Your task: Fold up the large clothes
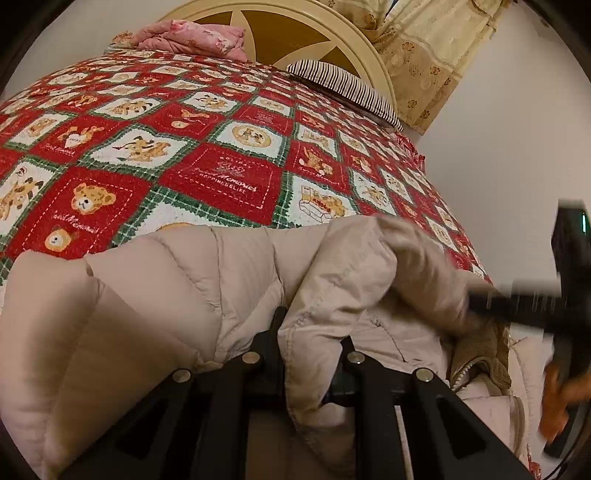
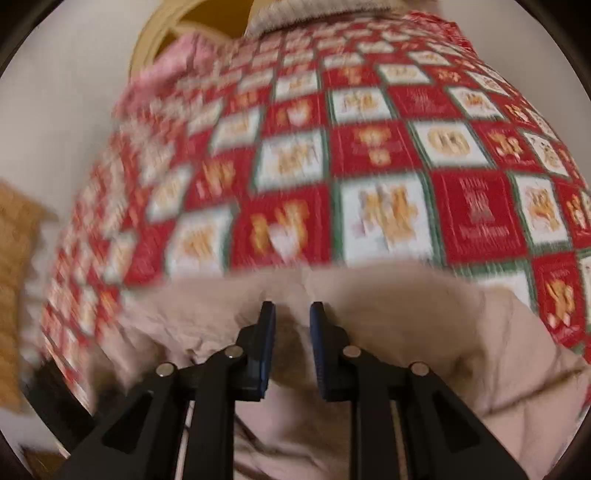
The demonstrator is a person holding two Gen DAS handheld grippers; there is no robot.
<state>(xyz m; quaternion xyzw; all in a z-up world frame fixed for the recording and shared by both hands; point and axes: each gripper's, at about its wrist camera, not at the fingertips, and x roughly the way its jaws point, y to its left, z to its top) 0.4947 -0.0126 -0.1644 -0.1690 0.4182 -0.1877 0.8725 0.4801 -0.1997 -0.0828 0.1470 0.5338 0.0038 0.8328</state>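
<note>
A beige puffer jacket (image 1: 155,288) lies on the near part of the bed and fills the lower half of both views (image 2: 406,314). My left gripper (image 1: 314,332) is shut on a thick fold of the jacket, which bulges up between its jaws and hides the fingertips. My right gripper (image 2: 292,314) has its blue-padded jaws slightly apart with jacket fabric between them; the view is blurred by motion. The right gripper also shows as a black blur at the right edge of the left wrist view (image 1: 517,299), touching the jacket.
The bed is covered by a red, white and green patchwork quilt with bears (image 1: 221,155). A striped pillow (image 1: 343,88) and pink bedding (image 1: 192,37) lie by the round headboard (image 1: 295,22). Curtains (image 1: 424,48) hang at the back right.
</note>
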